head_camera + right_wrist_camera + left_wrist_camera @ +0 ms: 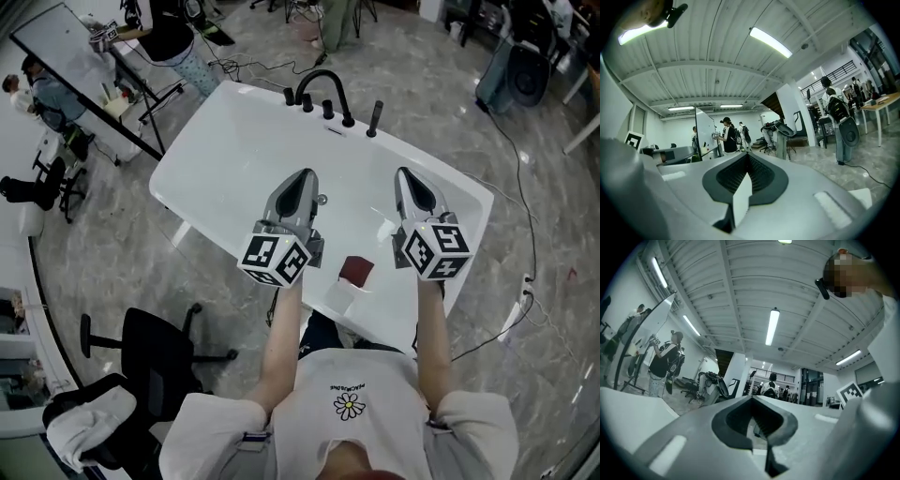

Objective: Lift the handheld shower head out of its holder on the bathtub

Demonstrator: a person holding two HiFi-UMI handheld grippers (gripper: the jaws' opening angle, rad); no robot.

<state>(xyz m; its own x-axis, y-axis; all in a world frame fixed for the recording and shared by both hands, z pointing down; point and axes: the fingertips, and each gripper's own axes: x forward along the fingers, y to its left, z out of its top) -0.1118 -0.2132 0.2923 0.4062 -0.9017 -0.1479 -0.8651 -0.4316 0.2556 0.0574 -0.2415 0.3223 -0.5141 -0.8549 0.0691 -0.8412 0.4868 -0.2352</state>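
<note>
two grippers hang over the bathtub [225, 159], left gripper [305, 174] and right gripper [405, 172] both closed (nothing between the jaws); the handheld shower head [375, 119] stands in its holder on the tub's far edge, beside the faucet [323, 73].

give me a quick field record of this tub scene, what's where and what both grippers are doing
setting: white bathtub, seen from above
shower head: black, upright in its holder on the far rim, not yet touched
faucet spout: black, curved, left of the shower head
left gripper: jaws together, empty, over the tub
right gripper: jaws together, empty, over the tub
near rim: dark red object
</note>
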